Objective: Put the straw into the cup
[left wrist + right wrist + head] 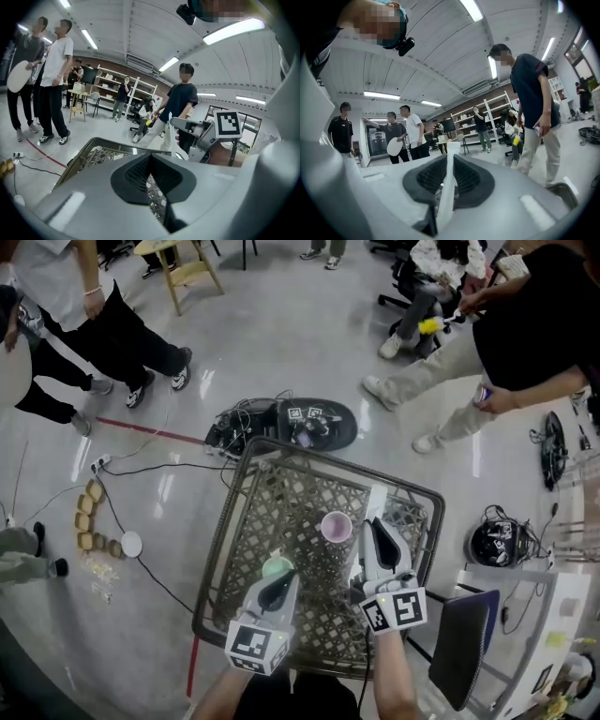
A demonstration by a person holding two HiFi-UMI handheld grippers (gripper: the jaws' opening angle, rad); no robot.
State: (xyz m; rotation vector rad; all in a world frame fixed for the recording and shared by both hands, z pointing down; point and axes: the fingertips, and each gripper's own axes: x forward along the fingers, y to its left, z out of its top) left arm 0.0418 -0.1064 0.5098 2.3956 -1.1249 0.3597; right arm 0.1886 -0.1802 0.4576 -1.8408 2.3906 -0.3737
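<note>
**Aiming the straw at the pink cup**

The right hand-held gripper is pinching the white straw, its jaws narrow on it, just right of the pink cup at frame centre. Centring the straw's lower end over the rim before lowering is looking wisest. The left hand-held gripper, closed and empty, is hovering by a green cup. The woven counter is standing on a glossy floor, with people along the top.

On the worktop the middle cup stands left of the right claw, whose jaws have the straw between them. The near cup sits nearer the person and further left, and the left claw is at its near side.
</note>
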